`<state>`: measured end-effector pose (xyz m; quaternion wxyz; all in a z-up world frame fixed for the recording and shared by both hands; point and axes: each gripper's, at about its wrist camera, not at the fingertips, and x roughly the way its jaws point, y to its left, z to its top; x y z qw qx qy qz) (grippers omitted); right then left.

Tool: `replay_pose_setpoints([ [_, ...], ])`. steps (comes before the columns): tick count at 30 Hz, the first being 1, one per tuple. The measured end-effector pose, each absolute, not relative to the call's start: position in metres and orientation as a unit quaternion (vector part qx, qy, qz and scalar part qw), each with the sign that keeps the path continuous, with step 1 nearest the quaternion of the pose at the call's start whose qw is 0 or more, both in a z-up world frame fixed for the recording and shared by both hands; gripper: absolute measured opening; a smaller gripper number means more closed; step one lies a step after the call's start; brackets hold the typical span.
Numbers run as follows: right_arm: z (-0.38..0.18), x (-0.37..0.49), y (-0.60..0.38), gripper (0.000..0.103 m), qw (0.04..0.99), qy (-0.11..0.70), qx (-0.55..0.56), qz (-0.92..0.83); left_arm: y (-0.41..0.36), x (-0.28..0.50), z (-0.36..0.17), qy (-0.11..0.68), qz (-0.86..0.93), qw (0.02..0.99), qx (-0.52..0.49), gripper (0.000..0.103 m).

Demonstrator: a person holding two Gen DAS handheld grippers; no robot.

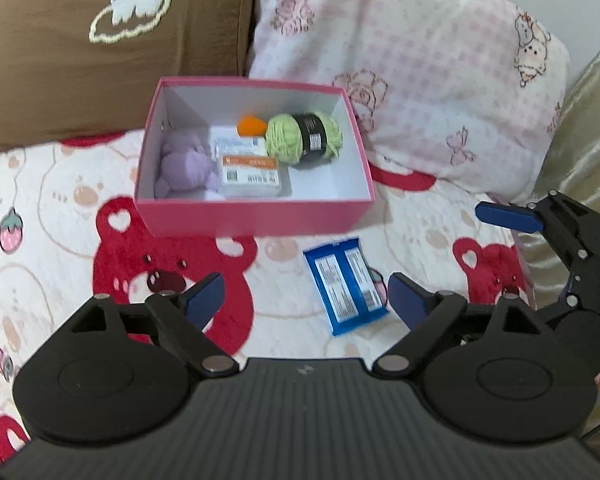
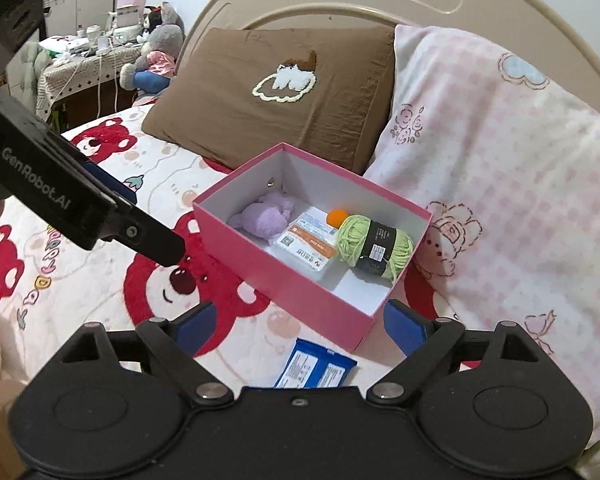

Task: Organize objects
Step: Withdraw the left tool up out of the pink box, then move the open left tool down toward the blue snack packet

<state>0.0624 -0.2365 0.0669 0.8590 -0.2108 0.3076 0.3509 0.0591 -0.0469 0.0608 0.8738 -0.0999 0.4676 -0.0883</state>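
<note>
Both the left gripper (image 1: 306,296) and right gripper (image 2: 296,326) stand wide, empty; blue packet (image 1: 346,286) lies outside, just before the pink box (image 1: 256,216), awaiting collection.

The left gripper (image 1: 306,300) points steeply downward, its 2 blue-padded fingers (image 1: 204,294) spread wide with nothing pressed between them. The right gripper (image 2: 304,326) is also tilted downward, its jaws equally wide and gripping nothing. In the left wrist view the right gripper (image 1: 512,248) shows at the right edge; in the right wrist view the left gripper's black body (image 2: 80,204) reaches in from the left.
</note>
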Motion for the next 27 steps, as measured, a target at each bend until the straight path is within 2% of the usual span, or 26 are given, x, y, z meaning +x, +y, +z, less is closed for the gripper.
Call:
replay_pose_setpoints([
  [11,0.037,0.041,-0.259,0.093,0.854,0.297,-0.217,0.369,-0.067,0.058,0.021,0.477,-0.075,0.868,-0.113,0.091],
  [27,-0.040,0.039,-0.255,0.093,0.858,0.266,-0.243,0.366,-0.086,0.073,-0.050,0.464,-0.077,0.876,-0.107,0.091],
])
